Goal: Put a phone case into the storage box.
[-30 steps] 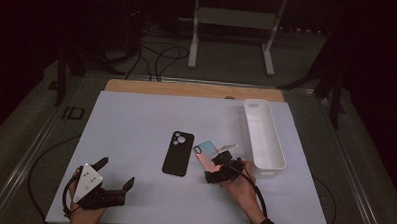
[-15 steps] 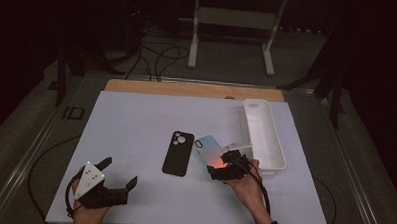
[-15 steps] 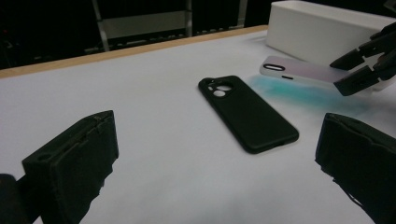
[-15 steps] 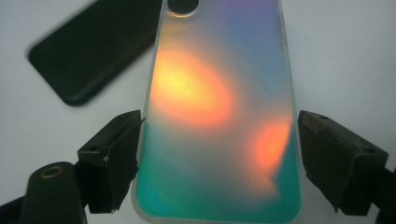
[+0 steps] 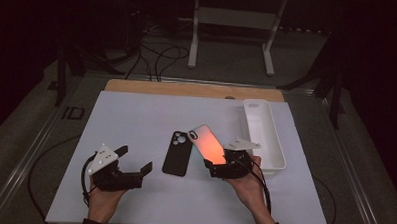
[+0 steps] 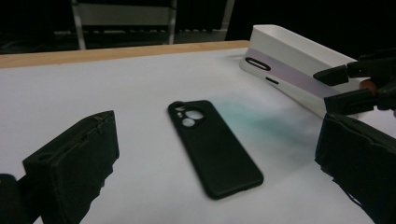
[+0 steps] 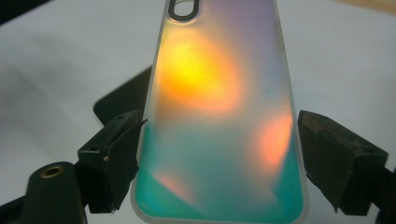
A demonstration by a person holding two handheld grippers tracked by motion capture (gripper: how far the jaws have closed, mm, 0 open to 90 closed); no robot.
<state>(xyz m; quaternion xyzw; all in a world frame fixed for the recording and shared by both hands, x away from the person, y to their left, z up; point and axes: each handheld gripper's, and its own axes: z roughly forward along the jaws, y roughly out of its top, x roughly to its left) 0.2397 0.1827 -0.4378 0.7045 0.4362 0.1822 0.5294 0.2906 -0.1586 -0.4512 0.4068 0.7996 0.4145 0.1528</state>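
My right gripper (image 5: 219,168) is shut on an iridescent phone case (image 5: 208,144) and holds it tilted up off the white table top (image 5: 136,120). In the right gripper view the case (image 7: 219,116) glows orange and teal, and the jaws of the gripper (image 7: 219,140) press on its two long edges. A black phone case (image 5: 176,153) lies flat just left of it, camera holes at the far end. My left gripper (image 5: 135,158) hovers open near the front left. In the left gripper view the black case (image 6: 212,147) lies ahead between its wide jaws, untouched.
A long white tray (image 5: 280,155) stands along the right side of the table, close behind my right hand; it also shows in the left gripper view (image 6: 299,44). A wooden strip (image 5: 187,89) edges the far side. Cables and a stand lie on the floor beyond.
My right gripper has lifted the iridescent case from flat on the table and tipped its far end up. My left gripper has risen and drifted towards the black case.
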